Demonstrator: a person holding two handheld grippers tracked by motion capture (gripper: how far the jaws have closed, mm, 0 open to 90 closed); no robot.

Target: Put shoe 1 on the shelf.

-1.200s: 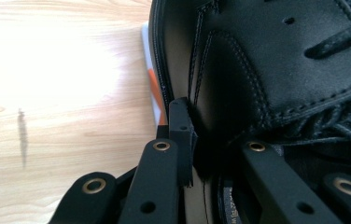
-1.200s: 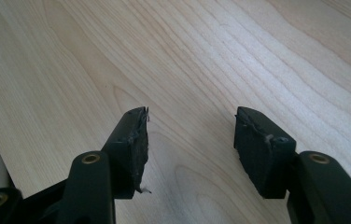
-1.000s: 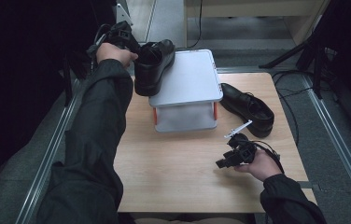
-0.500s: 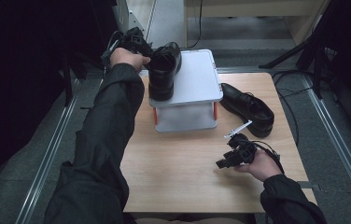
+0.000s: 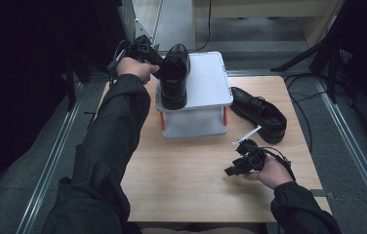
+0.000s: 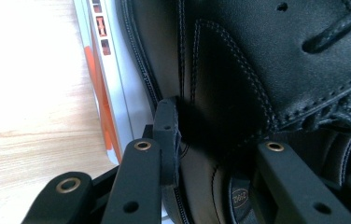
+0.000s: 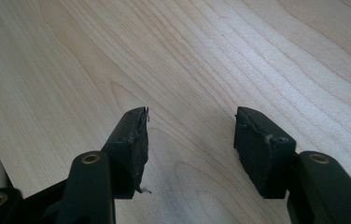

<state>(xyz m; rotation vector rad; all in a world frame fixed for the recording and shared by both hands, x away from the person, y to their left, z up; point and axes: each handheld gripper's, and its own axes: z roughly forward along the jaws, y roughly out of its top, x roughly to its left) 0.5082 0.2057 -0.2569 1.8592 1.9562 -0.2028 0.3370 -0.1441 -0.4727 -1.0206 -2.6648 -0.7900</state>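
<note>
A black leather shoe [image 5: 174,78] lies on top of the white box [image 5: 206,83], toe toward me. My left gripper [image 5: 158,62] is at its heel end. In the left gripper view the shoe's collar [image 6: 257,60] stands between the jaws, one finger [image 6: 166,135] outside the leather and the other in the shoe's mouth. The jaws have just been opening and stand apart, so my left gripper [image 6: 215,140] no longer pinches the collar. A second black shoe [image 5: 259,113] lies on the table right of the box. My right gripper [image 5: 235,168] [image 7: 190,140] rests open over bare wood.
The white box has orange corner strips [image 6: 92,65] and sits at the back middle of the wooden table [image 5: 186,180]. A thin white strip [image 5: 247,135] lies between the second shoe and my right hand. Metal rails [image 5: 54,161] run along both sides of the table.
The left hand carried the shoe rightward from beyond the box's left edge and lowered it onto the box top. The right hand has kept still.
</note>
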